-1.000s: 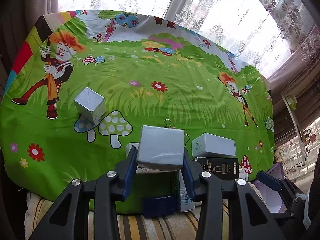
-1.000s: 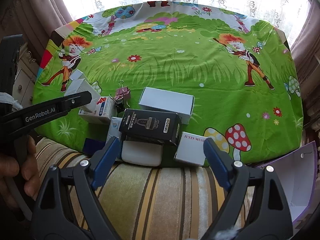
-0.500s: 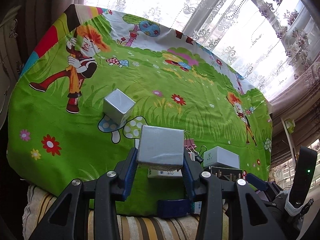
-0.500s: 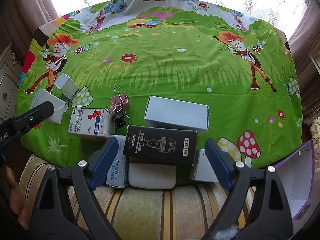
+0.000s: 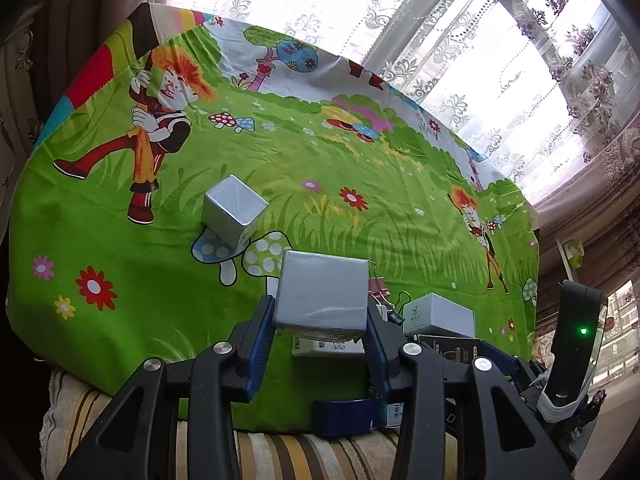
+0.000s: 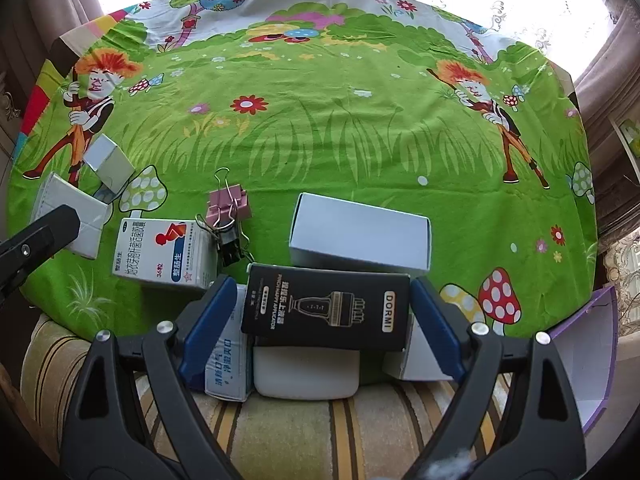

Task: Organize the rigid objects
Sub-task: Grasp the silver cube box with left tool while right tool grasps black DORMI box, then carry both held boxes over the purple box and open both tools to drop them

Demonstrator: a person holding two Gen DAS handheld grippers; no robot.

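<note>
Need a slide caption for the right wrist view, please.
Open right claw straddles the black DORMI box at the green cartoon cloth's near edge.

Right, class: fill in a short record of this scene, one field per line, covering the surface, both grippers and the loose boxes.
surface: green cartoon cloth
left gripper: shut on a silver box
right gripper: open, fingers either side of the black DORMI box
other silver cube: alone on the cloth, beyond the left gripper
white box: just behind the black one
medicine box: beside the binder clips
</note>
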